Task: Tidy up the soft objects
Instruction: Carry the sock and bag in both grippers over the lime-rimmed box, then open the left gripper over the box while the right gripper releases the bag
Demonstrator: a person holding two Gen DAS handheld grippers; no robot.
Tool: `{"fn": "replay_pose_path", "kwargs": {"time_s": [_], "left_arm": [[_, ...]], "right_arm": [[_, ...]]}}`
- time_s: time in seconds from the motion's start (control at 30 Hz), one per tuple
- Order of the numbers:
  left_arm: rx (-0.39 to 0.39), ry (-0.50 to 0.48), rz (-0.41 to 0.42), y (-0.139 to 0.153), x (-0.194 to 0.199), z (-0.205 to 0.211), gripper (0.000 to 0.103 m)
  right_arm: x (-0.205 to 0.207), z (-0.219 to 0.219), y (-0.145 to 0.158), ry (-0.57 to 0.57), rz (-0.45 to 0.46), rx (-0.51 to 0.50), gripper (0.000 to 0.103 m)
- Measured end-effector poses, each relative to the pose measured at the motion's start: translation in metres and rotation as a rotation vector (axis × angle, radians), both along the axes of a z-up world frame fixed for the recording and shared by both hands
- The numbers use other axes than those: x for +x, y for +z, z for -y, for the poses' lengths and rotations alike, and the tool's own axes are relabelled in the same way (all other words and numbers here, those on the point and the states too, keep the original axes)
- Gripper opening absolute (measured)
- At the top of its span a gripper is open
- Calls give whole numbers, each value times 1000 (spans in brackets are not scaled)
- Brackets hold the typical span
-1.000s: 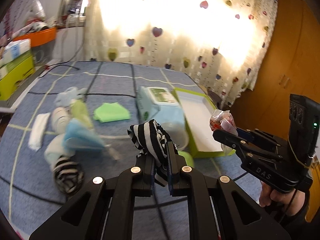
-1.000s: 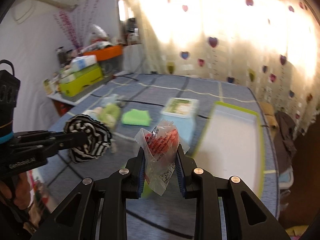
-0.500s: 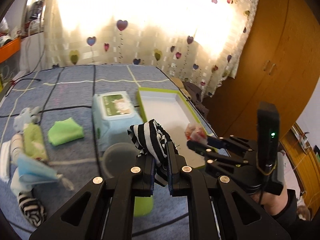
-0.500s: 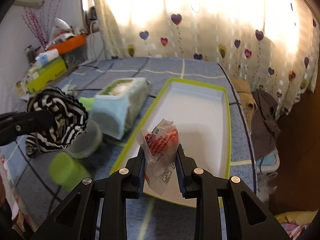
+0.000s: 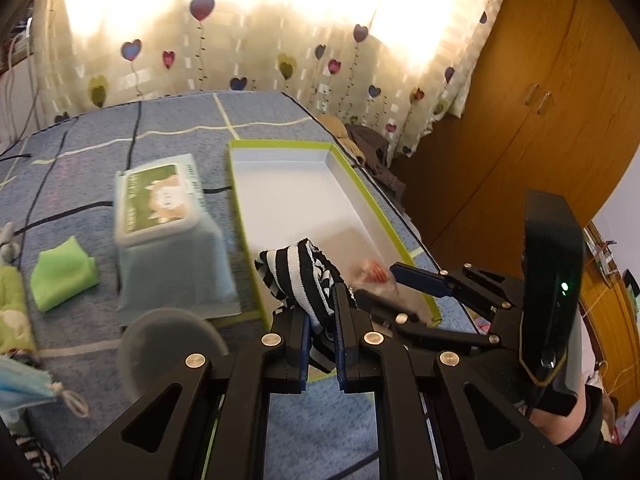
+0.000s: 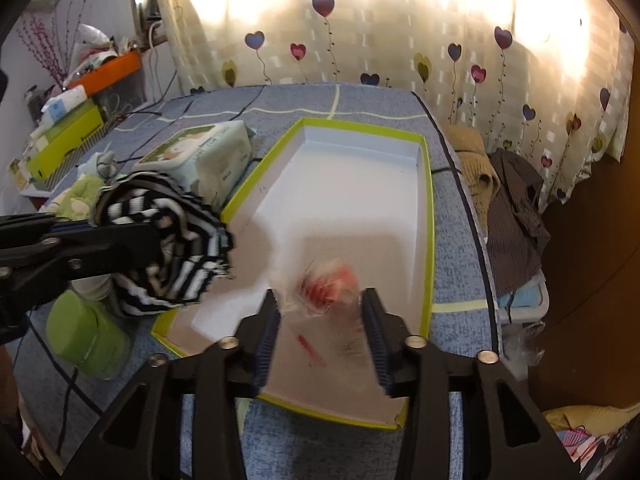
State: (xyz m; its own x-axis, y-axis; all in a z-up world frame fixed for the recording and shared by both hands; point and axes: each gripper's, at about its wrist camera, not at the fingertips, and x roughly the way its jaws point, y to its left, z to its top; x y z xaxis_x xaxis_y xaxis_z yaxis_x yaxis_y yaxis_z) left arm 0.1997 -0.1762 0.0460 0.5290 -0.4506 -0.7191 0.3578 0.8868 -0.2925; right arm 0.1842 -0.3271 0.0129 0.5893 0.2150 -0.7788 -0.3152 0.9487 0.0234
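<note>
Where the left wrist view looks down along its fingers, the left gripper [image 5: 322, 312] is clamped tight on one black-and-white striped sock [image 5: 298, 276], bunched between the pads and held over the near left edge of one white tray with a lime-green rim [image 5: 240, 200]. The tray lies on a blue bedspread with a line grid [image 5: 180, 128]. One wet-wipes pack [image 5: 160, 196] stands just left of the tray; one folded green cloth [image 5: 64, 272] lies further left; one grey round lid [image 5: 172, 344], blurred, sits in front of the pack. One blue face mask [image 5: 24, 384] shows at the left edge, and a second striped sock [image 5: 36, 452] at the bottom left corner. The right gripper [image 5: 384, 292] enters from the right with its jaws opening, and one clear bag with red contents [image 5: 374, 276], blurred, sits between them over the tray floor. In the right wrist view, the right gripper [image 6: 320, 320] has its jaws opening, the two blue pads standing apart from the blurred clear bag [image 6: 328, 284], which lies between them, low over the near part of the tray [image 6: 430, 216]; whether it already rests on the floor I cannot tell. The left gripper comes in from the left with the striped sock [image 6: 172, 240] over the tray's left rim. One green cylindrical container [image 6: 86, 336] stands outside the tray's near left corner. One pack of wipes [image 6: 200, 156] counted here as well.
</note>
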Motion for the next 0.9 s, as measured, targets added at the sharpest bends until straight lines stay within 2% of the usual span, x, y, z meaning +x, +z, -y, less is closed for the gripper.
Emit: {"fn": "replay_pose_path", "kwargs": {"time_s": [0.07,0.23,0.3,0.37,0.43,0.77,0.9], "left_arm": [[-3,2,-19,-4,6,4,10],[-15,-22,-52,-14,18,9,10],[-6,-34,-54,-16,20,13,17],[-5,-48,-56,-18,22,16,34],[-5,-54,-62,-20,23,17,47],[-21,-22,-60,-13,11,3,47],[-37,-3,-44,-5,-2,-7,47]], "right_arm": [[1,0,-1,0,-6,-2,51],[0,2,-2,-20,-15,4,52],[-1,2,-5,-24,-20,-8,53],[0,2,-8,-34,-30,-20,56],[1,3,-12,-43,-39,-27,60],[-3,0,-23,-37,-75,-41,61],[-8,0,-24,2,-82,-52,62]]}}
